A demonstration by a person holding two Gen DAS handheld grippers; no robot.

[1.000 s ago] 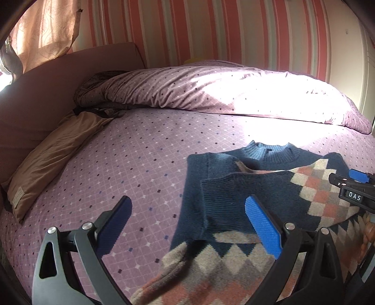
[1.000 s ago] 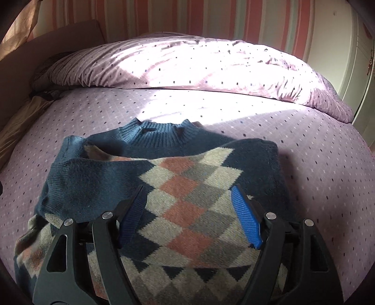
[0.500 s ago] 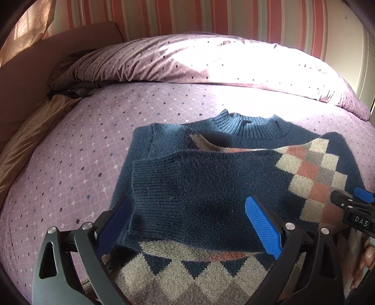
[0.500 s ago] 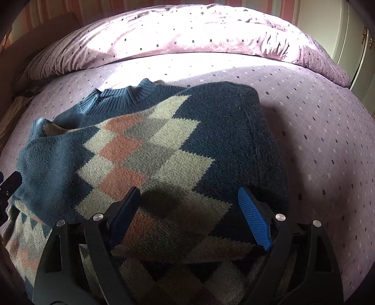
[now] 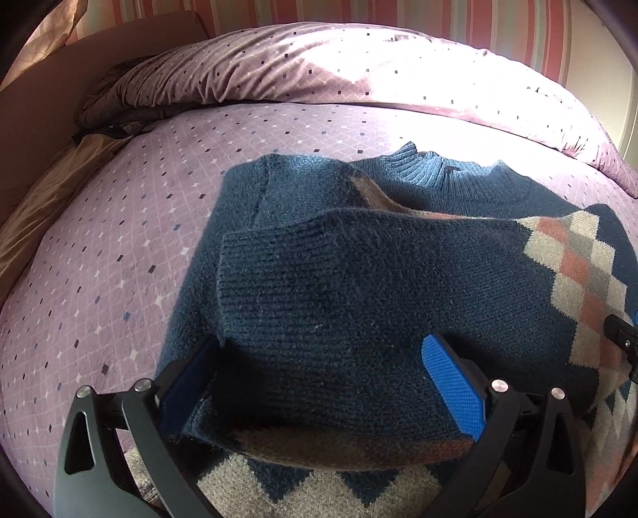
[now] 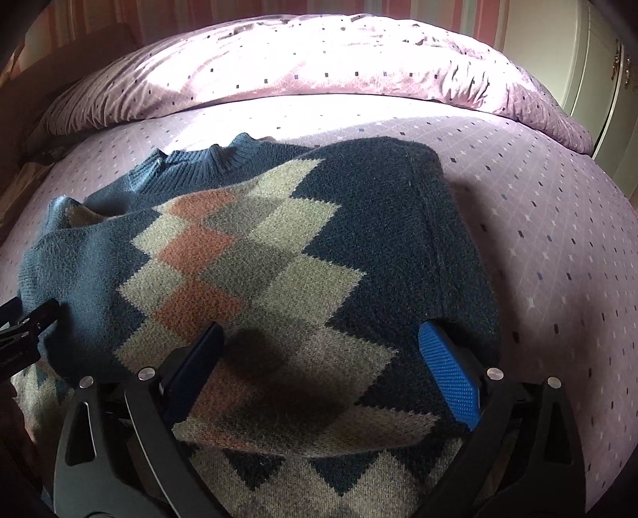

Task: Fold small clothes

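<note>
so the sweater (image 5: 359,287) is lying on the purple bedsheet (image 5: 119,247), navy knit with that cream, salmon and grey diamond pattern, and its lower part is doubled up over the chest so the ribbed collar (image 5: 446,175) pokes out at about 12 o'clock past the fold. both tools sit low and close over the near edge of the folded layer, pointing forward toward the collar and the rumpled duvet (image 5: 359,67) beyond it. the left gripper (image 5: 319,378) has its jaws spread wide, with the folded navy corner of the knit filling the gap between the blue pads; the left pad (image 5: 187,374) sits right at the side edge of that fold and the right pad (image 5: 454,390) rests against the top of it, but nothing is pinched. the right gripper (image 6: 319,370) is the same deal, jaws wide apart, straddling the diamond-patterned part of the folded layer, its right pad (image 6: 450,378) tucked by the navy side edge at around 4 o'clock of the sweater. in the right wrist view the black tip of the left tool shows at 9 o'clock, touching or just over the knit, can't tell which. a tan cloth (image 5: 44,207) lies at 9 o'clock on the bed in the left wrist view, and the striped wall (image 5: 418,16) runs across the top.
</note>
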